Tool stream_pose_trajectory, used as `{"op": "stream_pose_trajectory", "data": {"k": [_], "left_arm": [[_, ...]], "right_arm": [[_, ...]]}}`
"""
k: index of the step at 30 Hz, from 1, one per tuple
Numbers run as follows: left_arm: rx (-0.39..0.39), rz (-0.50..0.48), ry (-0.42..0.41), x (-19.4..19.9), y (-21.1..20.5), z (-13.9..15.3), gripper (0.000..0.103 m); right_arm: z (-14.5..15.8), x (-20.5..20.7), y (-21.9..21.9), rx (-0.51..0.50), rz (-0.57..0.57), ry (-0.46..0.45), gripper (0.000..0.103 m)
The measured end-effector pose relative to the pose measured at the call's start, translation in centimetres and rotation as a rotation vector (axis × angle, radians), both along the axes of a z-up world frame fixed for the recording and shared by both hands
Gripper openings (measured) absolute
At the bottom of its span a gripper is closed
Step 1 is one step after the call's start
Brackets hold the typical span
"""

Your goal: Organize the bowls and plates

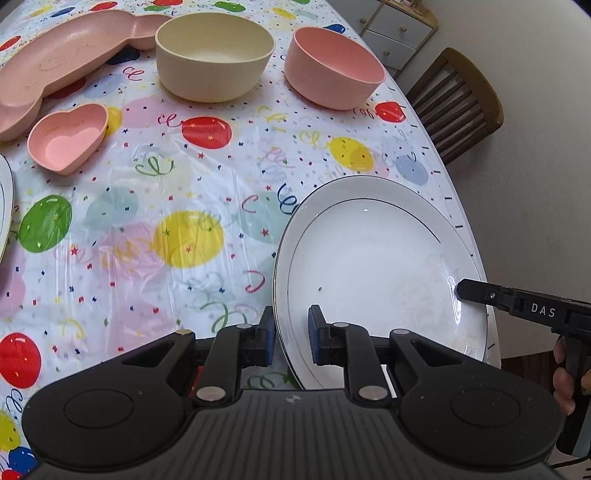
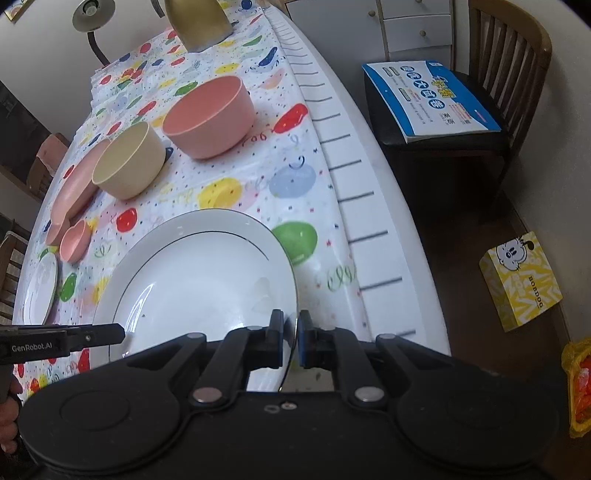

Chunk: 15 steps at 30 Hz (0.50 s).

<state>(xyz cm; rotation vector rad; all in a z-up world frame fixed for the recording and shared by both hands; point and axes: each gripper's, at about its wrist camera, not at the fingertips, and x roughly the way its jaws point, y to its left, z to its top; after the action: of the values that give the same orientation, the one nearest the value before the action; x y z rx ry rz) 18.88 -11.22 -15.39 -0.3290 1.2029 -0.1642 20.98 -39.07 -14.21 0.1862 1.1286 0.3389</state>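
A large white plate (image 1: 373, 266) with a thin dark ring sits at the table's near right edge; it also shows in the right wrist view (image 2: 199, 280). My left gripper (image 1: 291, 332) straddles its left rim, jaws partly open with a gap around the rim. My right gripper (image 2: 291, 334) is shut on the plate's right rim. A cream bowl (image 1: 214, 55), a pink bowl (image 1: 334, 66), a pink heart bowl (image 1: 66, 136) and a long pink tray (image 1: 55, 66) stand farther back.
A second white plate (image 2: 40, 288) lies at the left edge. A wooden chair (image 1: 458, 107) stands beside the table, with a blue-white book (image 2: 428, 99) on its seat. A yellow box (image 2: 521, 280) lies on the floor. A gold lamp base (image 2: 199, 22) stands at the far end.
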Motion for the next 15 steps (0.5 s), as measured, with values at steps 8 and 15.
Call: {"op": "stream_pose_trajectory", "data": {"k": [8, 15], "left_arm": [[0.004, -0.043, 0.015, -1.0, -0.5, -0.3, 0.017], [0.016, -0.048, 0.013, -1.0, -0.6, -0.3, 0.017]], "right_arm": [[-0.2, -1.7, -0.2, -0.003, -0.021, 0.003, 0.007], [-0.4, -1.9, -0.1, -0.009, -0.030, 0.003, 0.007]]}}
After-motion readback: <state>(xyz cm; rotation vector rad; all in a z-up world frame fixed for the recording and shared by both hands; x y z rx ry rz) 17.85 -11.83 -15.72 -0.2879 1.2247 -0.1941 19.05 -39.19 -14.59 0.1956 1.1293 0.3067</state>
